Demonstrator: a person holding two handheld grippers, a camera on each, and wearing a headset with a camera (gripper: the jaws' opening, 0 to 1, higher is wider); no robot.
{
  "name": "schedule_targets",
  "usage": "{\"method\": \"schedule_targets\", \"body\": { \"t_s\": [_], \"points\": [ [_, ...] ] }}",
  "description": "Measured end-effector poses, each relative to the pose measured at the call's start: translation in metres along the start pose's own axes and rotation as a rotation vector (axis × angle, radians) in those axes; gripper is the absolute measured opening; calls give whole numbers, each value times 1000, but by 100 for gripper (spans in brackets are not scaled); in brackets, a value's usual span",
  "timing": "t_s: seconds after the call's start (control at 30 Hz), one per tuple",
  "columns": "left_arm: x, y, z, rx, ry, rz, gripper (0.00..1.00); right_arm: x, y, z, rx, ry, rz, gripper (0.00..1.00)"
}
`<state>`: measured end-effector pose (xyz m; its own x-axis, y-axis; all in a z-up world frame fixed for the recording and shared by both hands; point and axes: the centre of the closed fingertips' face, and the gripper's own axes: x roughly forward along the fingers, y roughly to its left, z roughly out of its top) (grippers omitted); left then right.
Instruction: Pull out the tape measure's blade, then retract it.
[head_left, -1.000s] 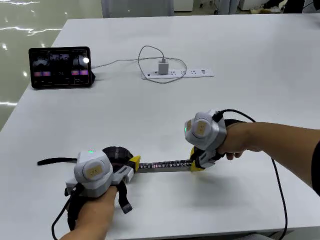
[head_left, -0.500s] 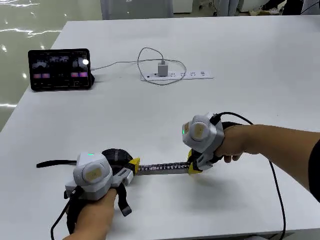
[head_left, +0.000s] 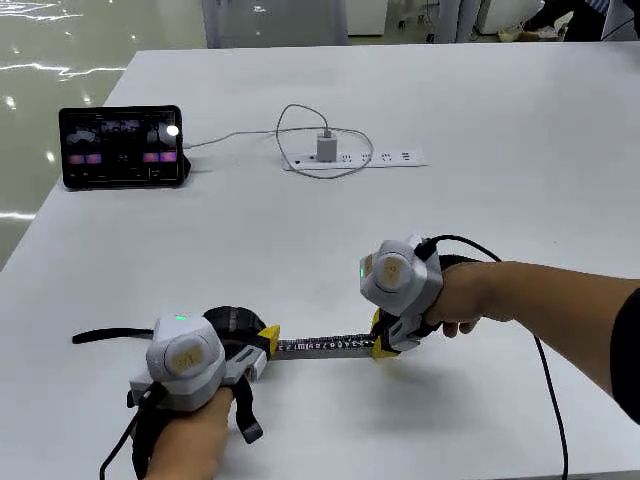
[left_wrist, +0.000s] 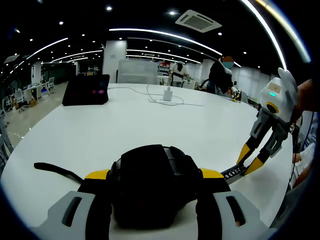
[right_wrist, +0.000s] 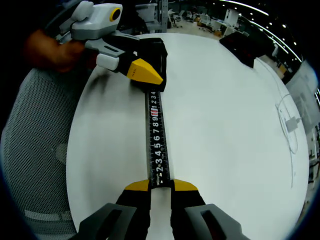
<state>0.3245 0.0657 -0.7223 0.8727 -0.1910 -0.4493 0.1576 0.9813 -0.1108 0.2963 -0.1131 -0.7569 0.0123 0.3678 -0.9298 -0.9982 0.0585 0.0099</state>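
My left tool (head_left: 257, 345) is clamped on the tape case (head_left: 230, 322) at the near left of the counter (head_left: 480, 180). The blade (head_left: 325, 346) runs right to my right tool (head_left: 381, 345), pinched on its tip. Far left stands a tablet (head_left: 122, 146).

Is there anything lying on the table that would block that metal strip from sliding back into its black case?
Nothing visible does. The blade runs straight over bare table from the right gripper, shut on its tip, to the case clamped in the left gripper. The tablet and power strip lie far off.
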Motion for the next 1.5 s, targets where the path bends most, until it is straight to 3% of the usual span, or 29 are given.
{"method": "schedule_targets", "body": {
  "t_s": [1.5],
  "points": [
    [0, 2, 1, -35, 4, -13, 64, 6, 3, 19, -5, -22, -5, 11]
  ]
}}
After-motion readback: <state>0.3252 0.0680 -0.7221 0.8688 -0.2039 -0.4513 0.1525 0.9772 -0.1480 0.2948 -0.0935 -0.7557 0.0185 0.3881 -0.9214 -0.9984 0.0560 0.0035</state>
